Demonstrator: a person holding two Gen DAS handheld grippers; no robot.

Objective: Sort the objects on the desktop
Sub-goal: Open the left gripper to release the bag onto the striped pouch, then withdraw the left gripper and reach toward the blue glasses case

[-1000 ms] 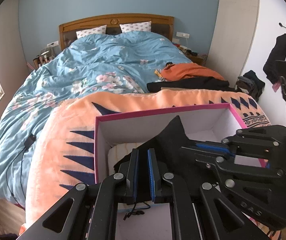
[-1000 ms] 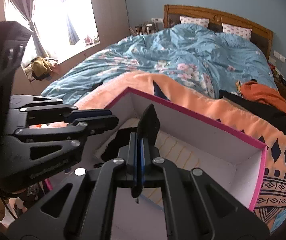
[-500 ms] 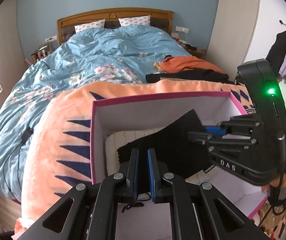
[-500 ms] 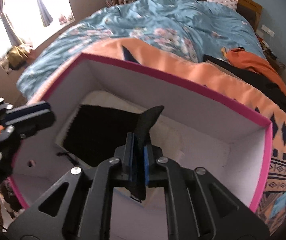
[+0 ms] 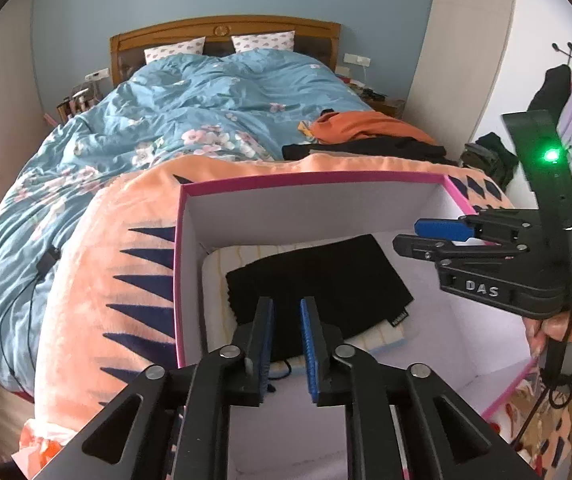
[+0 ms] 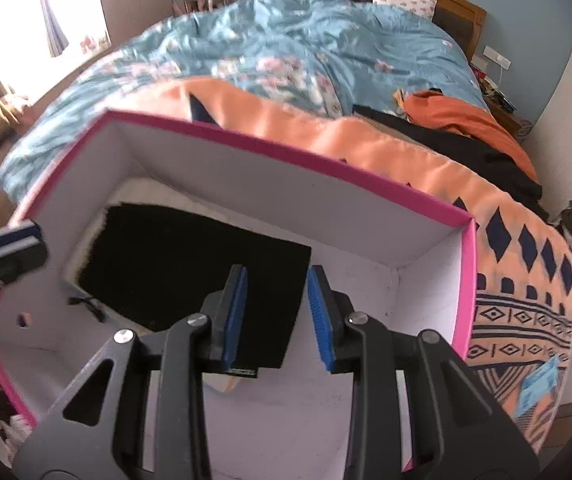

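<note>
Jaws on both my left gripper (image 5: pixel 287 346) and right gripper (image 6: pixel 277 314) are opening, holding nothing. The black cloth (image 5: pixel 318 280) lies flat just below them toward the box's (image 5: pixel 310 182) left wall, long axis running between the two.

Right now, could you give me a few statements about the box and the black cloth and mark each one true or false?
1. The black cloth lies flat inside the pink-rimmed box. True.
2. The black cloth rests directly on the bare box floor. False: it lies on a folded cream cloth.
3. The right claw is clamped on the cloth. False: its jaws are opening and the pads press on nothing.
4. The left claw is over the near end of the black cloth, its jaws parting. True.
5. The box sits on an orange patterned blanket. True.
6. The box rim is green. False: it is pink.
</note>
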